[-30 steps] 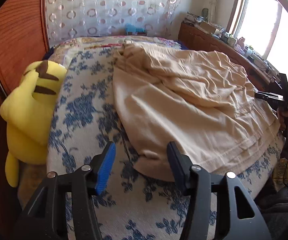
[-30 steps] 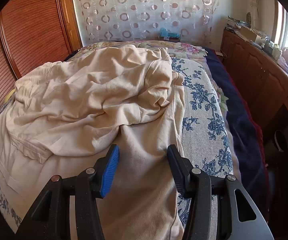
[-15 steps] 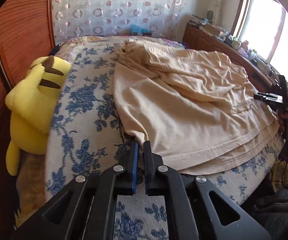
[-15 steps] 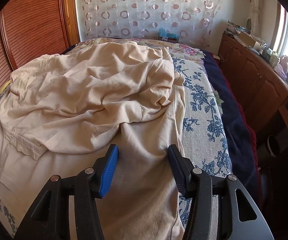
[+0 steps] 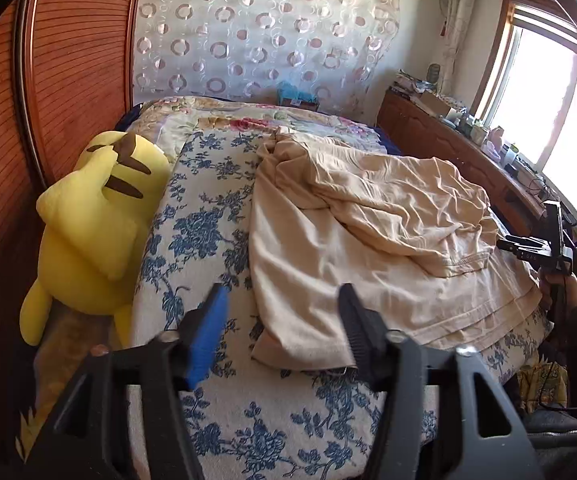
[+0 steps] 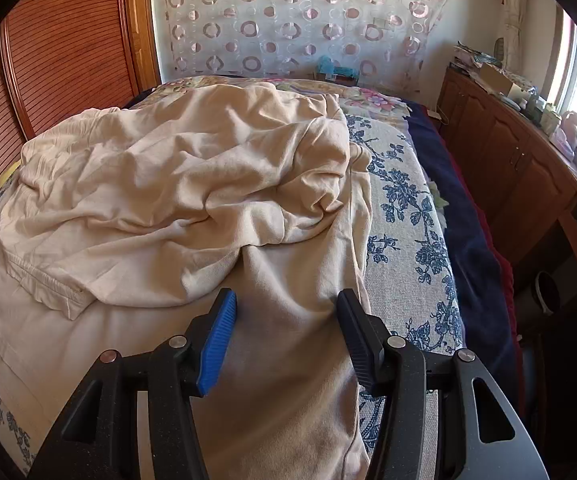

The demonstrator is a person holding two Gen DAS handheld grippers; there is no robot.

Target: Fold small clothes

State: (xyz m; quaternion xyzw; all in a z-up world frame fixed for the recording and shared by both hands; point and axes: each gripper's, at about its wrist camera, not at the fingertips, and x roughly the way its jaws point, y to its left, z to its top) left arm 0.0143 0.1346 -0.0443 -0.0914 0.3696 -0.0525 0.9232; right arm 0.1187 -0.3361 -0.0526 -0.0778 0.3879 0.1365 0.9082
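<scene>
**A:** Where is the beige garment [image 5: 368, 240] seen right now?

**B:** It is spread over a bed [image 5: 216, 232] covered by a blue floral cover, with the far part bunched into wrinkles and folded over the flatter near part. A near corner is laid just in front of the left tool [image 5: 282, 320]. A hemmed edge is seen on the folded-over layer.

**A:** And the left tool, is anything pinched by it?

**B:** Nope. Its jaws are being opened at this moment, and nothing is pressed between them (the corner of the cloth is only seen past the gap, lower down on the bed). A blue pad is shown on the left finger, a black one on the right.

**A:** What about the right tool [image 6: 286, 318]?

**B:** It is held spread apart above the near right part of the garment [image 6: 192, 184]. The cloth is seen in the gap, but whether it is touched by the fingers cannot be told. In the left view the right tool [image 5: 528, 246] is also spotted at the far right edge of the bed, gripped by a hand [image 5: 564, 292].

**A:** Anything else noted?

**B:** A yellow plush toy [image 5: 96, 232] is propped at the left side of the bed, against a wooden slatted panel [image 5: 68, 80]. A wooden cabinet [image 6: 520, 168] is seen at the right, under a window [image 5: 548, 92].
</scene>
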